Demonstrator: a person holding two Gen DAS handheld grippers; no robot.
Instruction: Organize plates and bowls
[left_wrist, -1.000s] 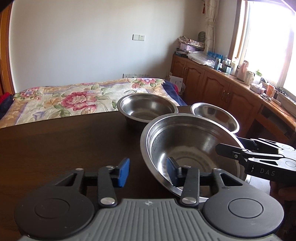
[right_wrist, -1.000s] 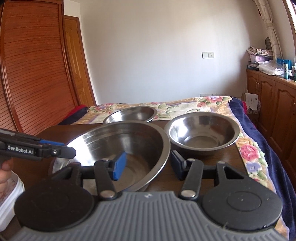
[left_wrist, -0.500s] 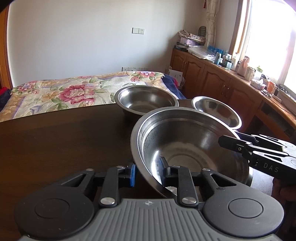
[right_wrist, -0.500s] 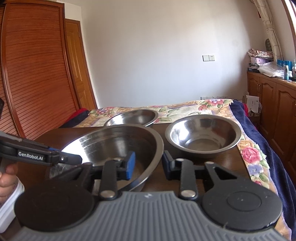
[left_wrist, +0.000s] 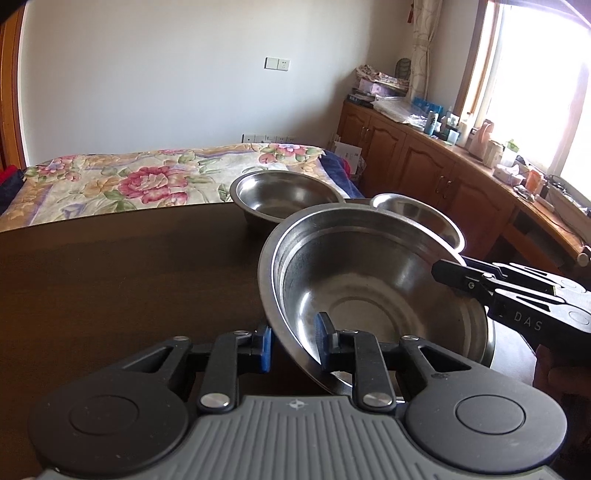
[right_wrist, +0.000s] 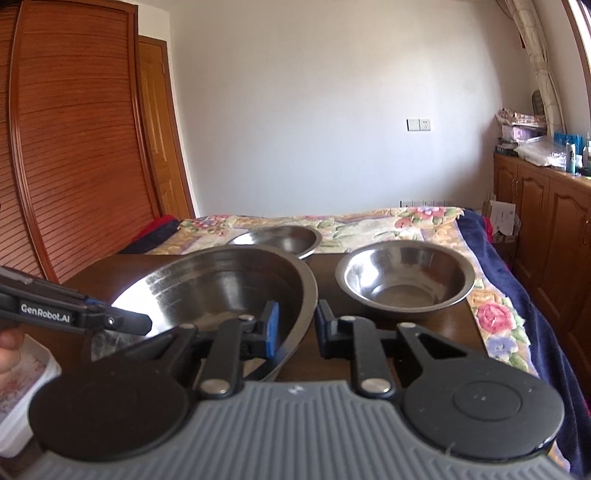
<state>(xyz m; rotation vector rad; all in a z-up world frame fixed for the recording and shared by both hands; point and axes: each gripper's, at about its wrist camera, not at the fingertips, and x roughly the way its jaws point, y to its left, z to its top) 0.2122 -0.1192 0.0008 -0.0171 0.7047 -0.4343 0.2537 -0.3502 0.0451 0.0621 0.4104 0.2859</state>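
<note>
Grippers both pinch the big bowl (left_wrist: 369, 288) rim: left gripper (left_wrist: 291, 345) on its near edge, right gripper (right_wrist: 293, 330) opposite. Two smaller bowls (right_wrist: 404, 273) sit just behind it on the table (left_wrist: 110, 280).

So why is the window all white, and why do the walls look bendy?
Left wrist view: daylight overexposes the window, washing it white, and glints on the big steel bowl. Right wrist view: the fisheye lens bows the wooden wardrobe door, and straight edges curve most near the picture's borders; the light is softer here, with a gentle shine in the smaller steel bowl.
</note>
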